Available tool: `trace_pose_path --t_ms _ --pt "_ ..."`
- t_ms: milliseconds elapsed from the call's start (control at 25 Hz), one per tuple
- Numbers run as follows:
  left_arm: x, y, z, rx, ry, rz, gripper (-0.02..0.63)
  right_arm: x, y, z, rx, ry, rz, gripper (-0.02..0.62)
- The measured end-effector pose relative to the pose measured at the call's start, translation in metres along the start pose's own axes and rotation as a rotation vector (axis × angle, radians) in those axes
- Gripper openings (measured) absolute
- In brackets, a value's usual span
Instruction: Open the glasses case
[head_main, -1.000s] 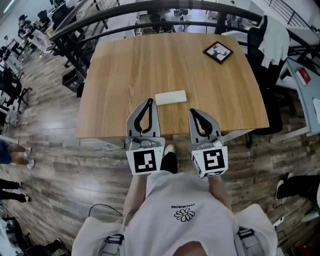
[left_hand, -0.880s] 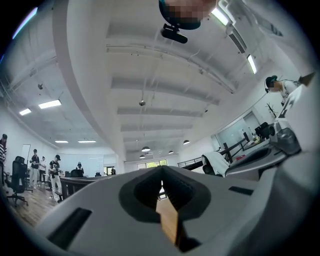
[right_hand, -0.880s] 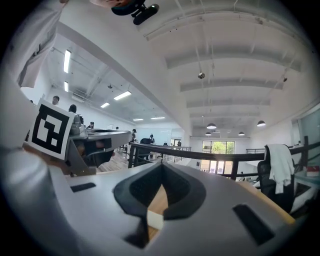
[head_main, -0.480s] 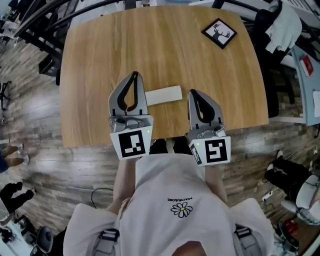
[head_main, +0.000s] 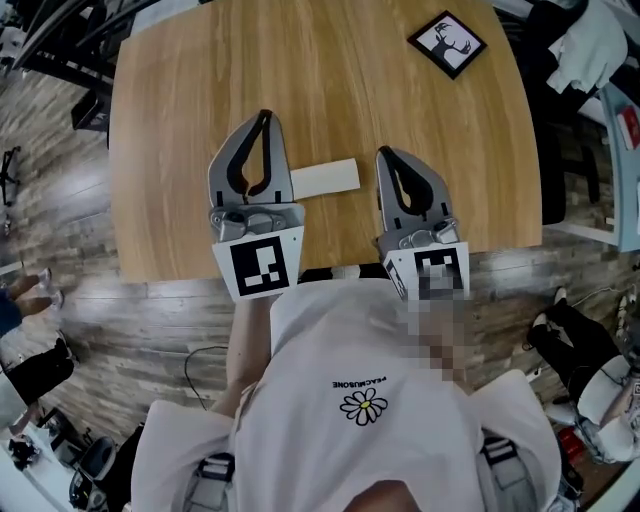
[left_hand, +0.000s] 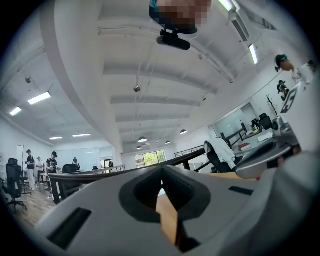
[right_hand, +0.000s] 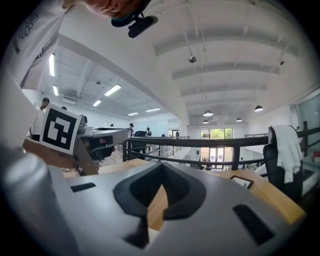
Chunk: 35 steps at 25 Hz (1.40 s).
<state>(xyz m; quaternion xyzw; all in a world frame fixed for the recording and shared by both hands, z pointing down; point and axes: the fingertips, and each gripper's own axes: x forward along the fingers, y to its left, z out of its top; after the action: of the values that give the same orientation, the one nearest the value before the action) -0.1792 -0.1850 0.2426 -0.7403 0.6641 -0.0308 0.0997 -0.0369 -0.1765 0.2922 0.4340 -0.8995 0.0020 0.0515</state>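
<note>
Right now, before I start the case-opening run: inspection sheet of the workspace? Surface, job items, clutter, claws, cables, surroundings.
Surface: wooden table, holding only two items.
Job's things: glasses case, pale, lying flat and closed between the two claws, nearer the left one.
Clutter: framed deer picture at the far right corner, well apart from the case.
Grippers: left claw shut, empty; right claw shut, empty; both over the near part of the table.
Cables: thin dark cable on the floor to the person's left.
Surroundings: wood floor; white garment draped over a chair at far right; bystanders at the floor's edges.
</note>
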Motion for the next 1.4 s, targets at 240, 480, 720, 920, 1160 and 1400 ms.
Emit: trace_pose_path --t_ms 240,480,720,920,1160,1400 --pt "0.014 -0.044 -0.026 0.058 0.1 -0.237 0.099 0.004 -0.001 -0.021 0.015 0.038 0.08 0.008" --pt "0.0 -0.117 -0.111 0.358 0.365 -0.683 0.251 0.007 0.009 -0.084 -0.059 0.213 0.267 0.112" --pt "-0.052 -0.15 -0.206 0.799 0.599 -0.997 0.272 -0.007 0.023 -0.164 -0.253 0.447 0.456 0.161" --pt "-0.062 -0.162 -0.238 0.79 0.679 -1.049 0.272 -0.015 0.039 -0.228 -0.378 0.604 0.569 0.171" --pt "-0.055 -0.175 -0.258 0.807 0.732 -1.06 0.272 -0.008 0.046 -0.251 -0.363 0.644 0.593 0.17" --pt "-0.056 -0.174 -0.265 0.853 0.741 -1.08 0.268 -0.005 0.042 -0.256 -0.282 0.648 0.585 0.171"
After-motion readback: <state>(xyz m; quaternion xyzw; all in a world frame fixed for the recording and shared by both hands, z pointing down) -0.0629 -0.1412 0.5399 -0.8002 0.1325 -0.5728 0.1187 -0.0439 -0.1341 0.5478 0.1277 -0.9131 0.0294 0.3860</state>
